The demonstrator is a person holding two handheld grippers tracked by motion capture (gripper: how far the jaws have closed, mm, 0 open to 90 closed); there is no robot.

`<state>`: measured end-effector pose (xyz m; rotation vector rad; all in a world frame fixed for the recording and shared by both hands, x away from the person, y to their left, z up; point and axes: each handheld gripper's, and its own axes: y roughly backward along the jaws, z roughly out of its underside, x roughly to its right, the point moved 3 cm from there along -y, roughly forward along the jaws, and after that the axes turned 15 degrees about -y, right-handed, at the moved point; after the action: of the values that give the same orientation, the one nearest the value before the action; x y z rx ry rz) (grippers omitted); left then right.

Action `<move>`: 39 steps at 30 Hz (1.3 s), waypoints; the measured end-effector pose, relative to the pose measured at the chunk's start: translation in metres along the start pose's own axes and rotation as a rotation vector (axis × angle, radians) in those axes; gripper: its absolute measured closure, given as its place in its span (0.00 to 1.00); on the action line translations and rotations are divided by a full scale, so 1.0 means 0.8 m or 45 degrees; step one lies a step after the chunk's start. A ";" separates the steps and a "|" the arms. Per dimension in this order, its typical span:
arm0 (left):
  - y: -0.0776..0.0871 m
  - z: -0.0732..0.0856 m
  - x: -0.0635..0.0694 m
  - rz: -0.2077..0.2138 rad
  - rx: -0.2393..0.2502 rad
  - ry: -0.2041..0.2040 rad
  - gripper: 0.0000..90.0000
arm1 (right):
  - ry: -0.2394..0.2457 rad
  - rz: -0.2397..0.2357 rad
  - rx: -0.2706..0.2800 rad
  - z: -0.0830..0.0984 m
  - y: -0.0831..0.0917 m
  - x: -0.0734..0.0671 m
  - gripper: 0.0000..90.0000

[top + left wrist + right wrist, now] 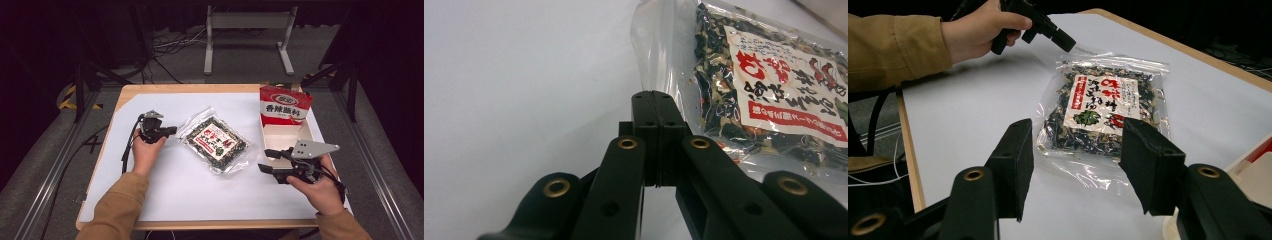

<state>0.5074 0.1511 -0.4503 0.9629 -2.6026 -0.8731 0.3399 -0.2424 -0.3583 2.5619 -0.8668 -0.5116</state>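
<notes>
The right tongs (268, 161) are standing spread with nothing between them, resting low at the table's (165, 195) near right, aimed at the clear seaweed packet (216, 141). The packet is lying flat mid-table. The left tongs (172, 131) are pressed together just beside its sealed edge, apparently touching the film. Farther right, a red-labelled box (284, 107) is standing open.

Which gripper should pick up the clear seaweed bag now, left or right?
Probably the right. The right gripper has its jaws open and aimed at the near edge of the seaweed bag. The left gripper sits at the bag's corner with jaws shut and would have to reopen first.
</notes>
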 end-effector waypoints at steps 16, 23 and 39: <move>0.067 -0.048 0.034 0.042 0.210 -0.138 1.00 | 0.001 -0.001 0.012 -0.003 0.002 -0.001 0.53; 0.101 -0.071 0.060 0.059 0.307 -0.222 1.00 | 0.003 -0.003 0.018 -0.005 0.003 0.000 0.53; 0.177 -0.113 0.127 0.140 0.539 -0.425 1.00 | 0.008 -0.002 0.030 -0.010 0.005 0.000 0.52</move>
<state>0.3934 0.1296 -0.2915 0.8095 -3.1776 -0.4962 0.3418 -0.2434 -0.3499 2.5838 -0.8740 -0.4967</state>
